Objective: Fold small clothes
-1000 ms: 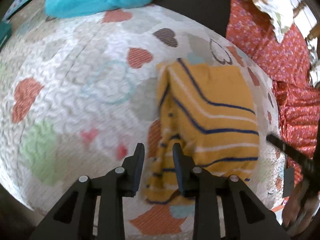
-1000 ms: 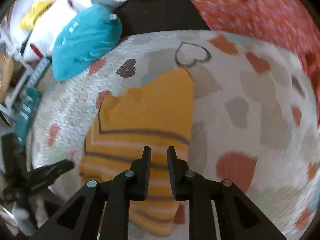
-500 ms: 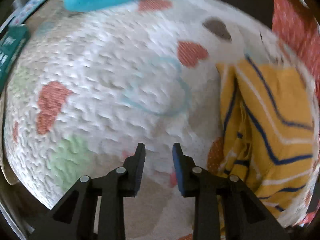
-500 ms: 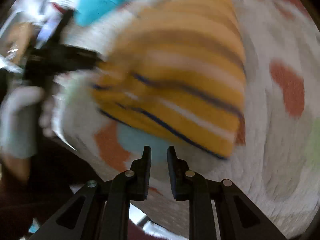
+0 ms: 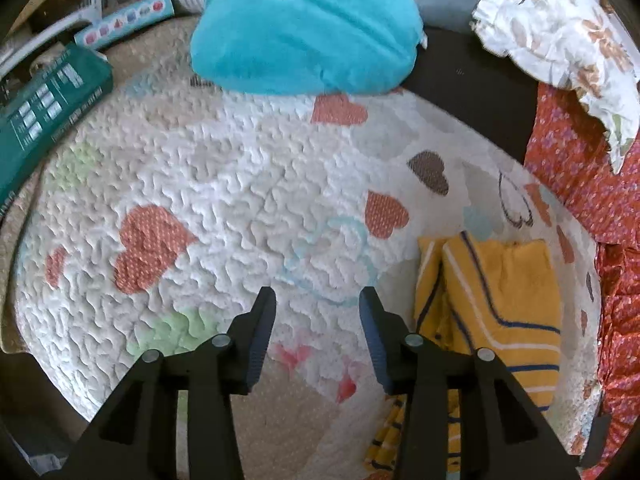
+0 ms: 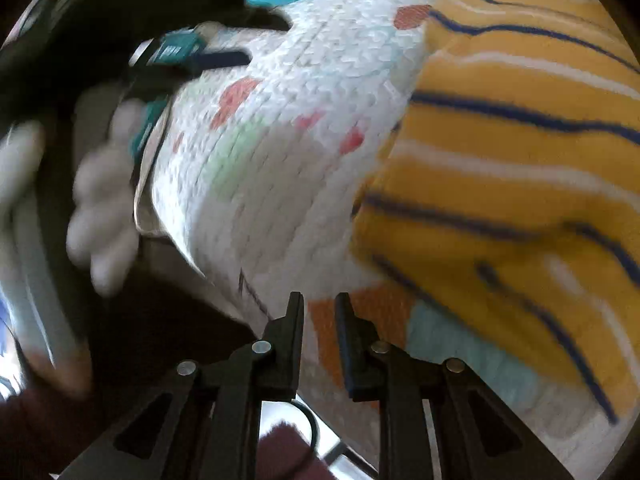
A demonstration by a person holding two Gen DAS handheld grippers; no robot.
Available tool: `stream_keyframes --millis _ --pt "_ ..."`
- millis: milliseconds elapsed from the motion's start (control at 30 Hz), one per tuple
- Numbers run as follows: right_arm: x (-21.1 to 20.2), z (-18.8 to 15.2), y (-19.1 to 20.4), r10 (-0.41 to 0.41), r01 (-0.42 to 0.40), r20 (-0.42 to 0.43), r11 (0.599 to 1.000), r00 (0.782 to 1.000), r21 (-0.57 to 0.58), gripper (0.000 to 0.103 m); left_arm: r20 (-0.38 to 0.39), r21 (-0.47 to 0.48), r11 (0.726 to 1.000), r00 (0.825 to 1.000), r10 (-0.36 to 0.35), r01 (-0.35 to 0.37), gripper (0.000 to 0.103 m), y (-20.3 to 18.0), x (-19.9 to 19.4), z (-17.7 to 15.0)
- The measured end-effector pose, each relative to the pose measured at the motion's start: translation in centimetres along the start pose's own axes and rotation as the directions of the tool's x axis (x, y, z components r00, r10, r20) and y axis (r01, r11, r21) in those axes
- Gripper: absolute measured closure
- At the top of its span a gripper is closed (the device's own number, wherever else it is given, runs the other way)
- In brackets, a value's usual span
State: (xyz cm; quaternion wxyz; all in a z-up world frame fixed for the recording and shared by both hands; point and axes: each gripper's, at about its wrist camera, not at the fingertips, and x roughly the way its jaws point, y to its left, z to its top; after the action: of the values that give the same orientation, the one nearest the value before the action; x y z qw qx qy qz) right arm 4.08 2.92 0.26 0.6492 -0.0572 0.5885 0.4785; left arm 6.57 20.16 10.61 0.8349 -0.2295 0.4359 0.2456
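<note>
Toward the lower right of the left wrist view, the folded yellow striped garment (image 5: 504,300) is lying beside the emptily opening left gripper (image 5: 316,332), its stripes crossing the right frame above the narrowly parted, empty right gripper (image 6: 319,340).

We are finding no text that can be made out. We are seeing white print in small panels on the teal box (image 5: 48,108) at the left edge of the left wrist view, too small to read. We are also seeing a row of little coloured pictures along the light blue box (image 5: 128,20) behind it, without legible words.
</note>
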Motion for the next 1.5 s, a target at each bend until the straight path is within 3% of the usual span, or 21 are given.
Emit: stream_keyframes --millis 67,167,267,300,367,433,500,600,733,933,1167,1500 --pt "-2.4 -0.9 -1.0 -0.041 0.040 0.049 0.999 0.998 0.017 0.084 0.059 0.029 0.999 0.998 0.032 -0.034 0.058 -0.9 -1.2 -0.1" --pt "-6.7 -2.2 -3.6 -0.085 0.070 0.136 0.992 0.987 0.107 0.084 0.190 0.089 0.989 0.977 0.098 -0.117 0.041 -2.7 -3.2 -0.7" --pt "-11.1 -3.4 -5.8 -0.154 0.104 0.245 0.973 0.957 0.207 0.080 0.350 0.131 0.972 0.926 0.139 -0.195 0.018 -4.9 -5.8 -2.0" --pt "-12.1 -3.9 -6.5 -0.182 0.118 0.273 0.965 0.945 0.235 0.074 0.385 0.137 0.967 0.911 0.146 -0.213 0.011 -5.4 -6.4 -2.4" --pt "-13.9 -4.4 -7.4 -0.255 0.154 0.334 0.942 0.908 0.299 0.061 0.458 0.156 0.959 0.878 0.142 -0.236 0.005 -6.6 -8.2 -3.3" --pt "-15.1 -5.0 -7.7 -0.299 0.173 0.362 0.924 0.883 0.340 0.055 0.494 0.163 0.960 0.861 0.120 -0.227 0.000 -7.1 -9.6 -3.8" --pt "-15.6 -5.4 -7.7 -0.327 0.192 0.365 0.913 0.871 0.359 0.054 0.512 0.162 0.965 0.854 0.096 -0.206 0.000 -7.3 -10.7 -4.3" --pt "-15.5 -5.9 -7.2 -0.371 0.235 0.353 0.898 0.859 0.372 0.052 0.501 0.154 0.976 0.863 0.059 -0.156 0.000 -6.9 -11.8 -4.9" --pt "-15.4 -6.8 -6.9 -0.394 0.266 0.340 0.893 0.854 0.364 0.051 0.449 0.111 0.989 0.893 0.040 -0.101 0.000 -5.2 -12.1 -5.6" --pt "-14.8 -7.6 -6.3 -0.405 0.294 0.313 0.891 0.859 0.346 0.049 0.356 0.102 0.987 0.931 0.077 -0.120 0.000 -4.0 -10.1 -5.8" --pt "-14.1 -7.3 -5.7 -0.437 0.340 0.285 0.880 0.853 0.332 0.047 0.302 0.162 0.978 0.950 0.076 -0.130 0.000 -5.2 -8.3 -6.1" --pt "-13.6 -7.6 -7.6 -0.451 0.339 0.255 0.859 0.855 0.384 0.047 0.222 0.206 0.975 0.974 0.033 -0.080 0.000 -6.8 -6.5 -6.3"
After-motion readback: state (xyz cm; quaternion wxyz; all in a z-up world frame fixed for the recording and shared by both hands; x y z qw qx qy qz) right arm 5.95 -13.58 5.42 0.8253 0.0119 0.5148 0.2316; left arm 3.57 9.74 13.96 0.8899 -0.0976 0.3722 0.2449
